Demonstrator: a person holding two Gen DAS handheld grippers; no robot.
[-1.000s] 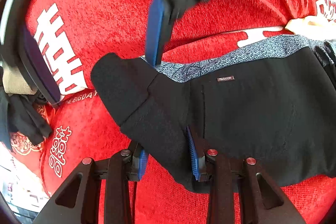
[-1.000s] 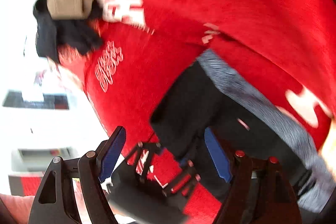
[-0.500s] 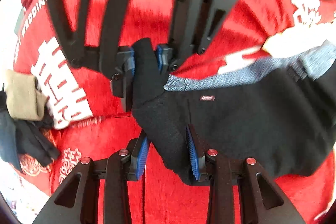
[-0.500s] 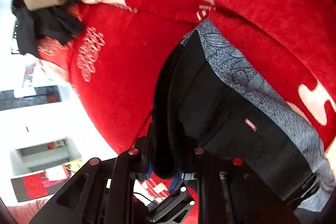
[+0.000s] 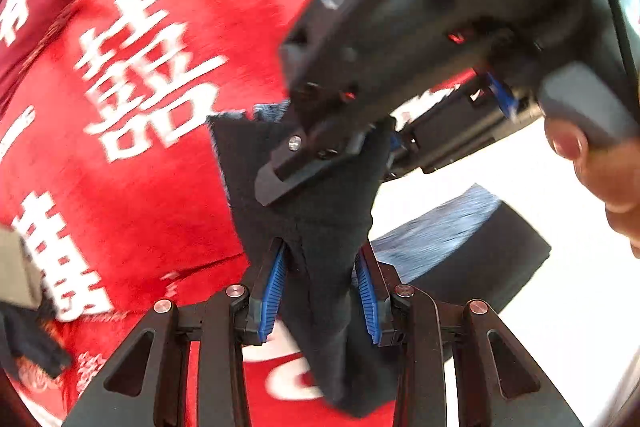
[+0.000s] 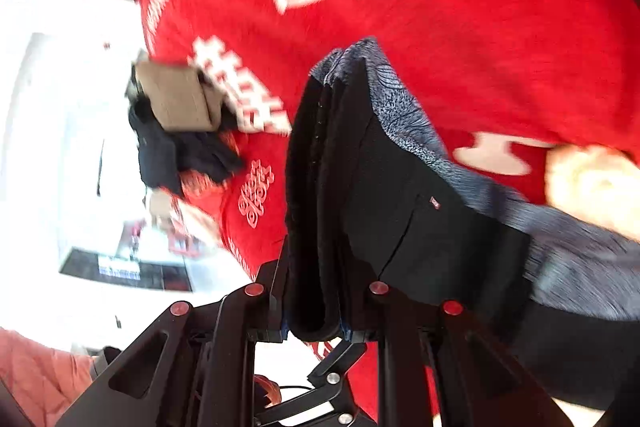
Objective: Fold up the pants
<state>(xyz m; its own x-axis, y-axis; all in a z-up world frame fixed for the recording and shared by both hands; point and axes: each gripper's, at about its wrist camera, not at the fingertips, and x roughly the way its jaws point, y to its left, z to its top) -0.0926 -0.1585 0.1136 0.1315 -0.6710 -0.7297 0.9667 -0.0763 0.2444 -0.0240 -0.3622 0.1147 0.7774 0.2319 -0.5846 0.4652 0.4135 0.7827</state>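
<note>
The black pants with a grey patterned waistband are lifted off the red blanket. My left gripper is shut on a bunched part of the black cloth, its blue pads pressing both sides. My right gripper is shut on a thick folded edge of the pants. In the left wrist view the right gripper holds the cloth just beyond my left one. The rest of the pants trails to the right and stays partly on the blanket.
The red blanket with white characters covers a bed. A pile of folded clothes, tan on black, lies near its left edge. A pale cloth lies at the right. A hand grips the right tool; a pink sleeve shows low left.
The right gripper came down onto the pants' corner and closed on it. Both grippers then rose with the cloth, pulling that end of the pants up off the blanket.
</note>
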